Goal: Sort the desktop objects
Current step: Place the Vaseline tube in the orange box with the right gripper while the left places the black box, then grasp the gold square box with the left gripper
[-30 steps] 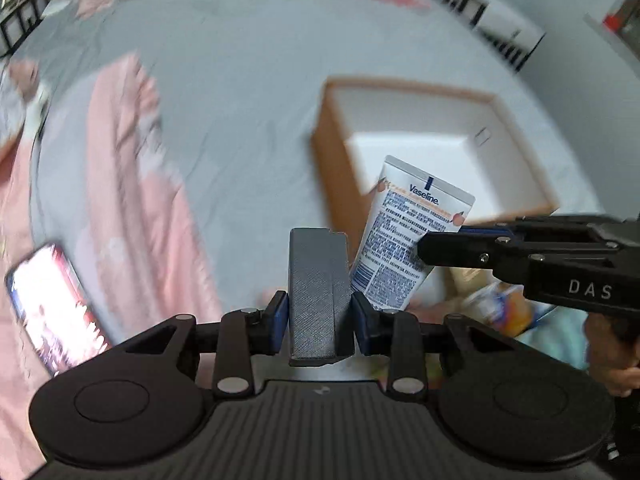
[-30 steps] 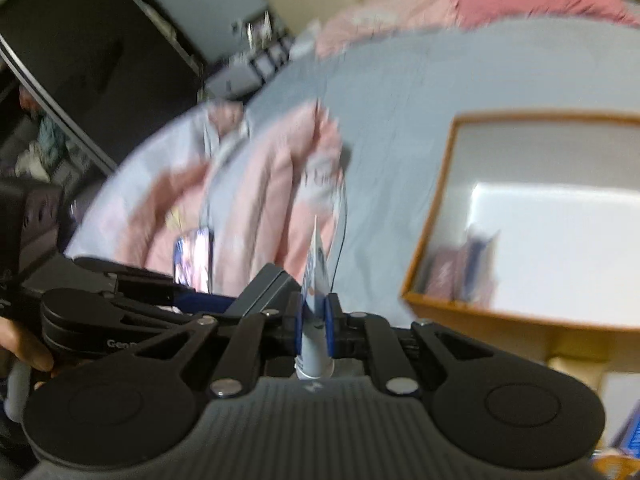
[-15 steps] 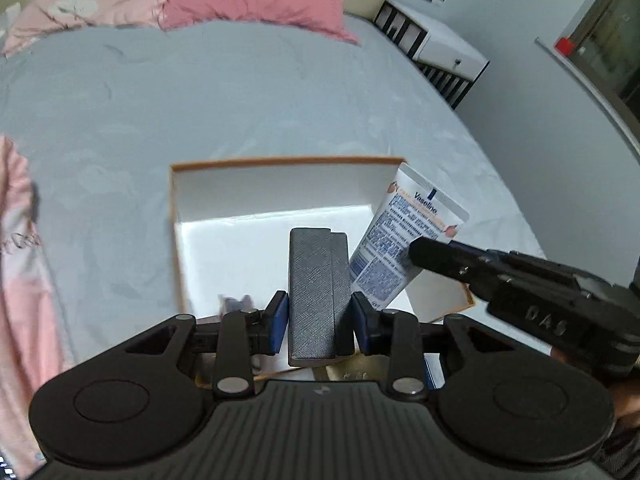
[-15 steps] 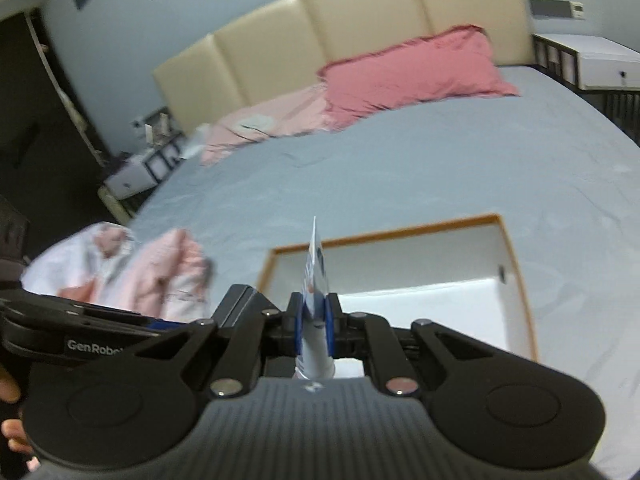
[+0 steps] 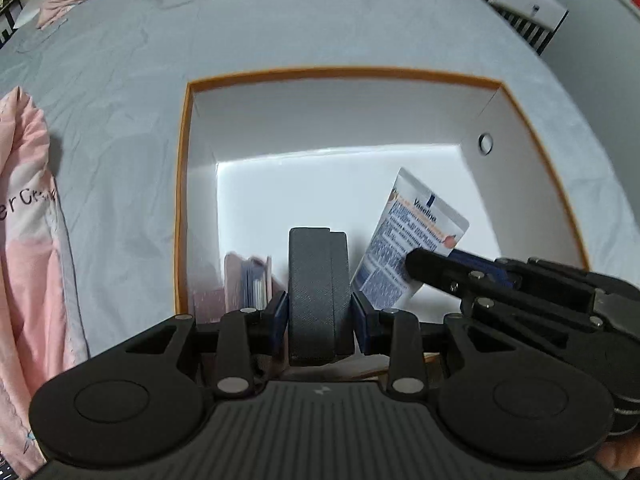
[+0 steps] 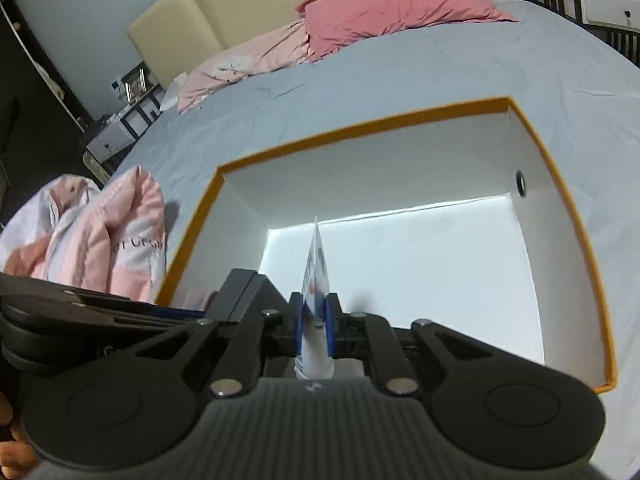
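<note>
The left hand-held gripper [image 5: 319,312] has its blue pads clamped on the two sides of a dark grey textured case [image 5: 318,288], which stands upright between them and juts out past the fingertips. It hangs over the near left part of an open box [image 5: 182,200] with an orange rim and white inside walls. The box sits on the grey sheet of a bed [image 5: 280,20], toward the bed's right edge. Inside the box, against its left wall and just left of the grey case, a small pink and blue item [image 5: 250,280] stands on edge; it is too blurred to name.

The right hand-held gripper [image 6: 314,322] is nearly closed, its pads pinching a white Vaseline tube [image 6: 316,280] near the cap end, flat crimped end pointing away over the box floor. A pink blanket [image 6: 120,232] lies bunched near the bed's left edge, beside the box. A pink pillow [image 6: 400,4] rests at the headboard.
</note>
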